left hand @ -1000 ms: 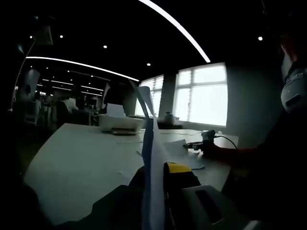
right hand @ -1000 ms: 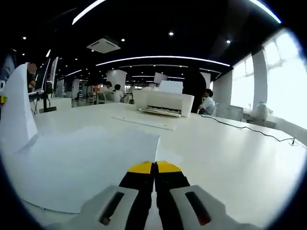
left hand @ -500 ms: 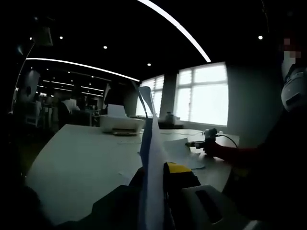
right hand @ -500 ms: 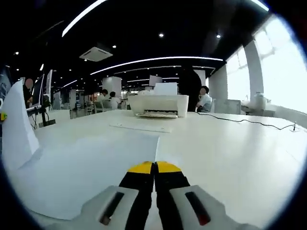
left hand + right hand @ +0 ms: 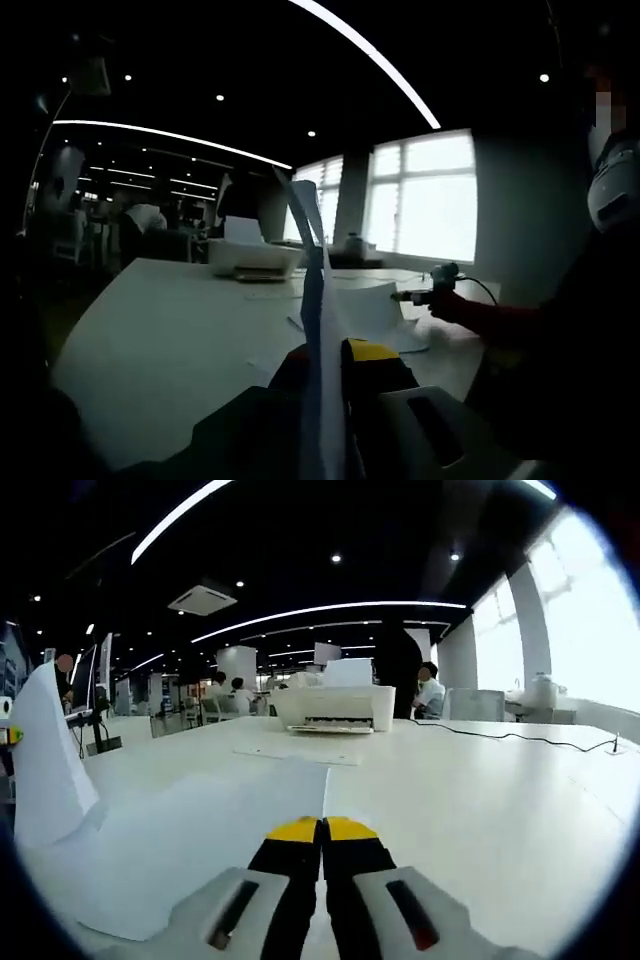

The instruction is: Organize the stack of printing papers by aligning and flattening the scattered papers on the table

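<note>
Key relation: the thin white printing paper sheets [image 5: 318, 330] stand on edge between the jaws of the left hand-held gripper [image 5: 330, 375], long axis running up and away from it; the flat part [image 5: 190, 830] lies just left of the right hand-held gripper [image 5: 322, 832].
Nearer hand: the left one, judged from its hold.
Left hand-held gripper: closed on the sheets.
Right hand-held gripper: jaws pressed together, nothing held, tips low over the white surface [image 5: 480, 800].
Count of sheets: cannot be told; more than one edge is seen.
Other paper: one loose sheet [image 5: 297, 752] near one white printer [image 5: 333, 708].
Hand-held grippers: two.
</note>
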### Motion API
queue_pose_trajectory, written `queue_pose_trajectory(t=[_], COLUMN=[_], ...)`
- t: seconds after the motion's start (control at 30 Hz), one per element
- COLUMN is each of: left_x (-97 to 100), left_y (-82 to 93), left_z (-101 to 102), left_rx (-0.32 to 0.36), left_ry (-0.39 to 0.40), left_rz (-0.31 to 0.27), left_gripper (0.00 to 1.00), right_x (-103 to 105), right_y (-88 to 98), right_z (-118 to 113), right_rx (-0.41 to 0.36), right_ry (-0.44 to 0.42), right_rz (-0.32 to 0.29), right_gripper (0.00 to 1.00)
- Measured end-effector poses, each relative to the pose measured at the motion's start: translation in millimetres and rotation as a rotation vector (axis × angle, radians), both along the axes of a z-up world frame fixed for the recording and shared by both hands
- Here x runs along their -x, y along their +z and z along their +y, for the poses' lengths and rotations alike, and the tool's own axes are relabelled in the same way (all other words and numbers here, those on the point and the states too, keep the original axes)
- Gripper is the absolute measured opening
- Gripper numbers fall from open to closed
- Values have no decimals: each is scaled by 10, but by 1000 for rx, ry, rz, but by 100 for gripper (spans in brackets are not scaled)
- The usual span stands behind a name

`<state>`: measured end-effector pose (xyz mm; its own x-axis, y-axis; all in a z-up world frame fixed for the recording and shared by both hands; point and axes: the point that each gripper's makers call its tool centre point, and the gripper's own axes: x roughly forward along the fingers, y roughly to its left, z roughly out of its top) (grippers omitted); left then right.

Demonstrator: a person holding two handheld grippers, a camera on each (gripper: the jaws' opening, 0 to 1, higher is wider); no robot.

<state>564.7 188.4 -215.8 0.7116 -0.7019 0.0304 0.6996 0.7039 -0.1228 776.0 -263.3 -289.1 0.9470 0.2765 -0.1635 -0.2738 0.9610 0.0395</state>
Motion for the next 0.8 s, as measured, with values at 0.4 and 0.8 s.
queue_pose_trajectory(t=[0.4, 0.8], left_x=[7, 8], left_y=[30, 7], left_z=[-94, -68], left_rx=[-7, -6], left_ry=[-9, -6], left_rz=[-5, 0], left_gripper=[6, 6], right_x=[123, 262], right_y=[152, 400], right_z=[-16, 168], right_rx=[-26, 6], right_ry=[12, 77], right_rz=[-21, -42], right_gripper=[0, 0])
